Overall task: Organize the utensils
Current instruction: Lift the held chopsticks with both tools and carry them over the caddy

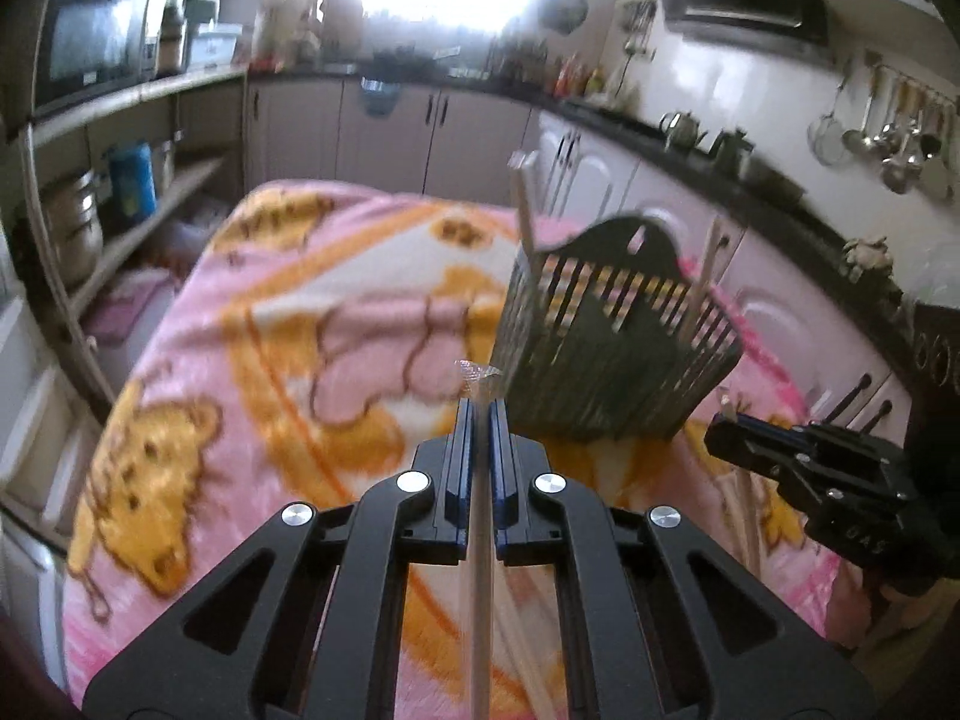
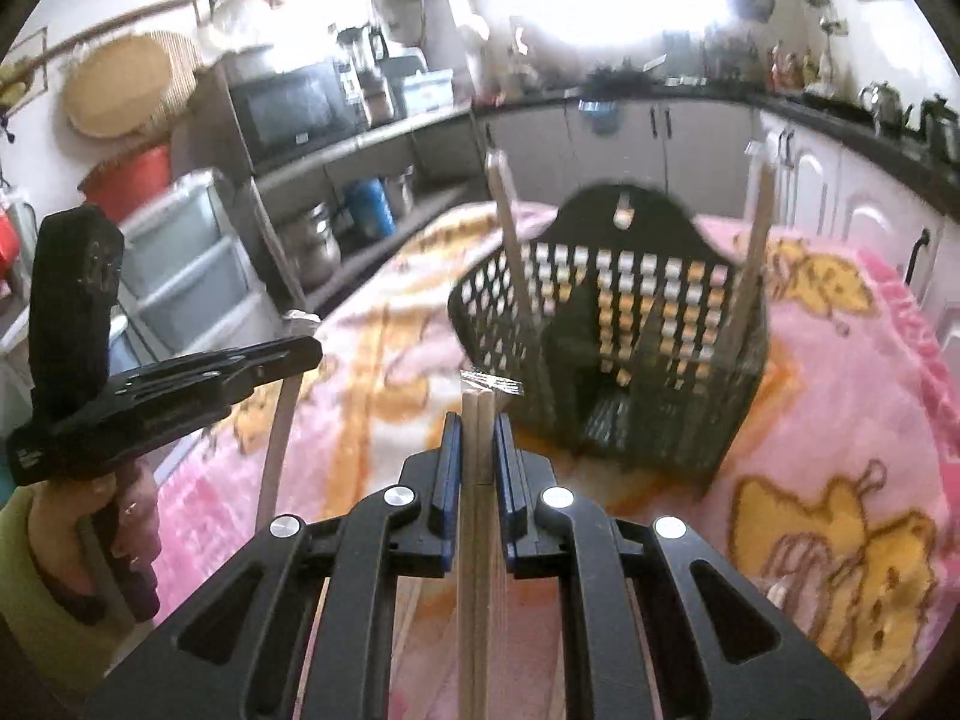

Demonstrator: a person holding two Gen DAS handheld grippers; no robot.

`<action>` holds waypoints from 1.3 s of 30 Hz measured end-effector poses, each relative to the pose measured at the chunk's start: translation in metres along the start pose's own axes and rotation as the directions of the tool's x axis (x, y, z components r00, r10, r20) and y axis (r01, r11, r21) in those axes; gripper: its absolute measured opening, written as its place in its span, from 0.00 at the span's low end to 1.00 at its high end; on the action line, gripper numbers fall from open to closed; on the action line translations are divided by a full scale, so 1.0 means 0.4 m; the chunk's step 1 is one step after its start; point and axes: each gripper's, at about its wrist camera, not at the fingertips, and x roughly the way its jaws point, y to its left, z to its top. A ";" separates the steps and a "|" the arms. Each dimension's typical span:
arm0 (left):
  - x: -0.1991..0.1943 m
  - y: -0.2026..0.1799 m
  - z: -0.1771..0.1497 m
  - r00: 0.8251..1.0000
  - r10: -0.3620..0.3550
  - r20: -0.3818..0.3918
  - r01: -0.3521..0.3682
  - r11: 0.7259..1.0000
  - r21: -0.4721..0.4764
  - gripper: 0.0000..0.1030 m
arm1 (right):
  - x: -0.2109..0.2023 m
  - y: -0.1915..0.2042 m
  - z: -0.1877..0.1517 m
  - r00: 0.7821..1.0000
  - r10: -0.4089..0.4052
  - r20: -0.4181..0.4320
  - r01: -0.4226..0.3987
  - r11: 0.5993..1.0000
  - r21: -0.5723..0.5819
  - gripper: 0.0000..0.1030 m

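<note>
Right wrist view: your right gripper [image 2: 478, 420] clamps a wrapped chopstick pair [image 2: 478, 468] lengthwise; left gripper [image 1: 480, 414] pinches another stick [image 1: 482, 540]. Black slotted basket [image 2: 606, 348] stands just ahead, slightly right, nearer your right hand.

Left gripper [image 1: 482, 414] pinched closed, pointing downward. Right gripper [image 2: 478, 426] likewise. A hand [image 2: 129, 531] grips the left handle.

The blanket [image 1: 288, 312] over the tabletop looks like soft, fuzzy fleece cloth, matt pink with orange patches; the basket [image 2: 618, 324] at centre right is dark slatted plastic with a dull sheen; the chopsticks [image 2: 478, 438] look like pale, bare wood, matt; the fingers [image 1: 459, 456] are matt black plastic with blue pads and shiny metal rivets.
</note>
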 end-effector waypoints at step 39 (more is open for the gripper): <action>0.112 -0.195 0.415 0.977 -0.039 0.209 0.018 0.994 0.103 0.01 | -0.048 -0.212 0.388 0.842 -0.217 0.494 0.219 0.974 0.055 0.11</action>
